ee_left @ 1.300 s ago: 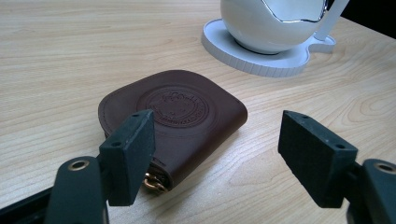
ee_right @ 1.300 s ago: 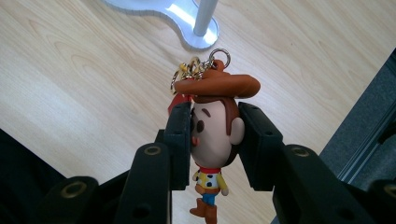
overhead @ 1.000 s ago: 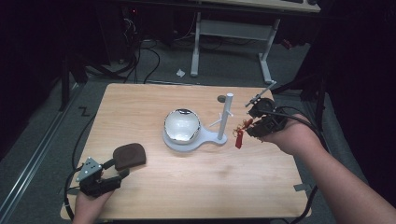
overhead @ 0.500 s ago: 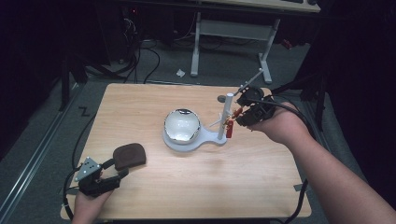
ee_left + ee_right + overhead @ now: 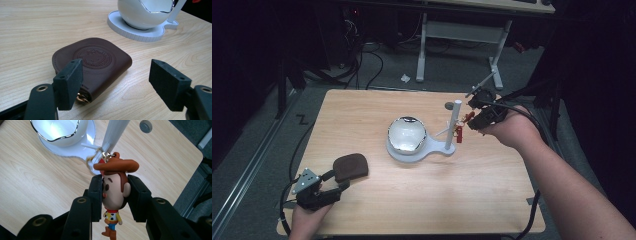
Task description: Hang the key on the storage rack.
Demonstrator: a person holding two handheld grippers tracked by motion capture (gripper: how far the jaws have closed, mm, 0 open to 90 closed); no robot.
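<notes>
Cowboy figurine keychain pinched by the head between the two black pads of the right gripper, brown hat above the pads, yellow shirt, blue trousers and boots hanging below. Metal clasp at the hat brim close against the white post; whether hooked on the thin side peg or merely touching, cannot tell from the right gripper view. In the high view, same figurine seen as a small red-brown shape just right of the post, right gripper held above the table at the right of the stand.

White stand base near table centre, carrying a glossy white bowl-like dish with a dark rim line. Small grey round disc on the table behind the post.

Left gripper low at the near left corner, jaws spread, nothing pressed between them. Brown leather pouch flat on the wood between and just beyond the pads; left pad close at its near corner, right pad well clear. Round embossed seal on the pouch lid; lettering in the seal too faint to read, possibly a character emblem. Brass zip pull at the near edge. No other legible writing or brand marks on stand, dish or grippers.
</notes>
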